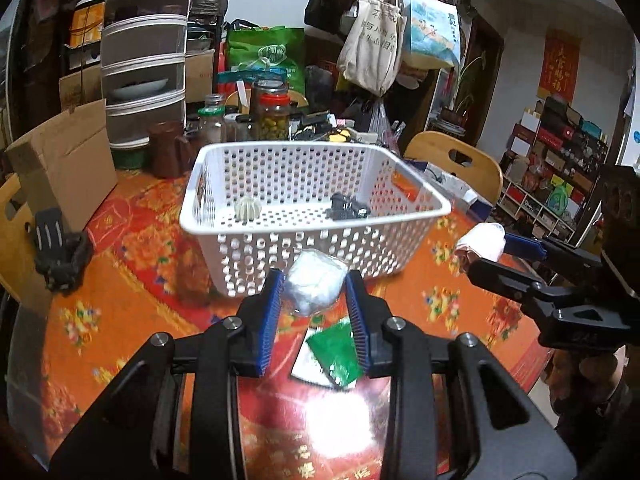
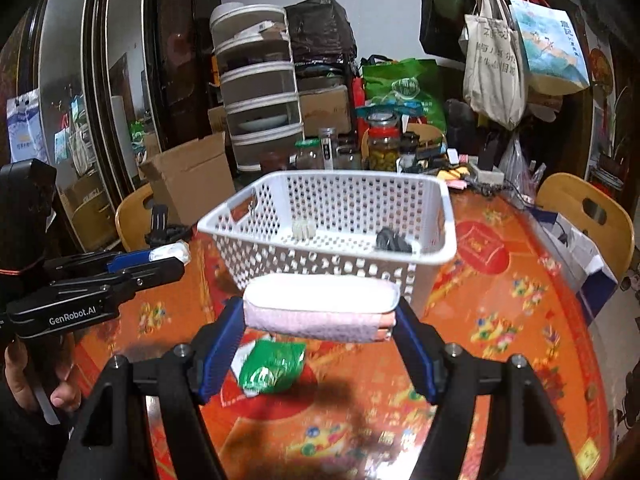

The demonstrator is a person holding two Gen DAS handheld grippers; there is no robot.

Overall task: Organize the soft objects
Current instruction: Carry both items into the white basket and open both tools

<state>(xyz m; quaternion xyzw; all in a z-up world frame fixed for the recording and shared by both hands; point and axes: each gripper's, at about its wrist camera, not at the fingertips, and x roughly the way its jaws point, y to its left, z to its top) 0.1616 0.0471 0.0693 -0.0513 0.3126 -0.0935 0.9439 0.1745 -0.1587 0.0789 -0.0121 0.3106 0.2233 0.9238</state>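
My left gripper [image 1: 315,292] is shut on a clear plastic packet of white stuff [image 1: 316,286], held above the table just in front of the white perforated basket [image 1: 316,240]. My right gripper [image 2: 320,312] is shut on a folded white and pink towel [image 2: 320,308], held in front of the basket [image 2: 332,256]. The towel also shows in the left wrist view [image 1: 482,242]. In the basket lie a small cream ribbed object [image 1: 248,208] and a black object [image 1: 348,206]. A green packet [image 1: 336,356] lies on the table below the grippers; it also shows in the right wrist view [image 2: 272,366].
The round table has an orange and red floral cloth [image 1: 140,248]. Jars [image 1: 274,114], a cardboard box [image 1: 64,164] and a tiered food cover [image 1: 144,56] crowd the far side. Wooden chairs [image 1: 460,160] stand around. A black clip holder [image 1: 60,248] sits at the left.
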